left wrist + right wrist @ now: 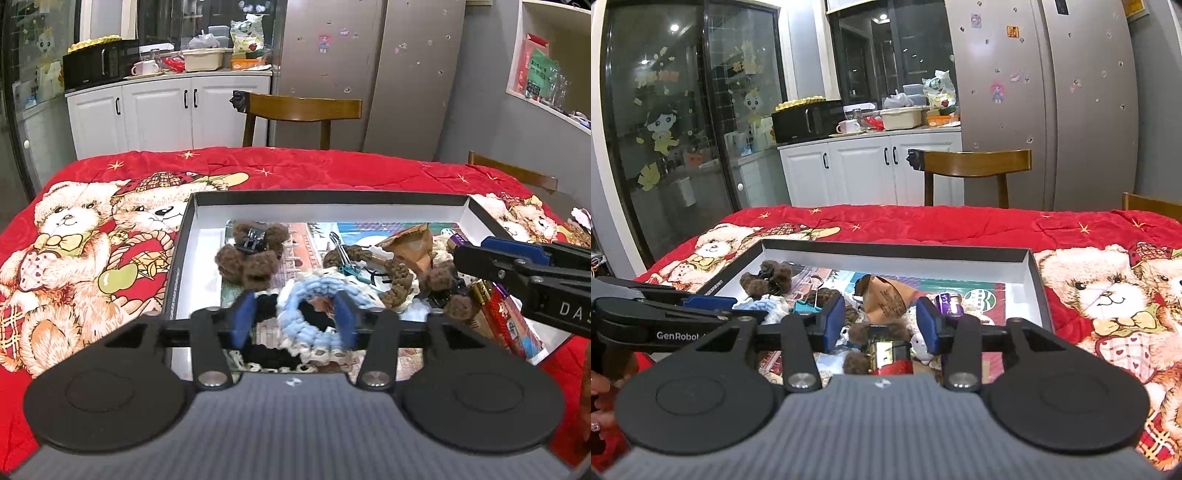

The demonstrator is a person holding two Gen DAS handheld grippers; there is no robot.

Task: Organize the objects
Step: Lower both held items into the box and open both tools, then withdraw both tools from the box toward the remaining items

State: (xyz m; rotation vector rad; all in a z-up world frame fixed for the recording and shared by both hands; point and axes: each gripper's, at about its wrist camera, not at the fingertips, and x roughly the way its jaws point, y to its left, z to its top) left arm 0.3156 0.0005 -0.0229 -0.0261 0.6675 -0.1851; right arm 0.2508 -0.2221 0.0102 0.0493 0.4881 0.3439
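A shallow black box with white walls lies on a red quilt and holds several small items. Among them are a brown crochet bear clip, a teal binder clip, a brown paper packet and a red packet. My left gripper is open over the box's near edge, straddling a blue-and-white crochet ring without pressing it. My right gripper is open above a gold-and-red tube and brown pompoms. Each gripper shows in the other's view: the right, the left.
The red bear-print quilt covers the whole table. A wooden chair stands at the far side and another chair back at the right. White cabinets, a fridge and a glass door lie beyond. A hand shows at lower left.
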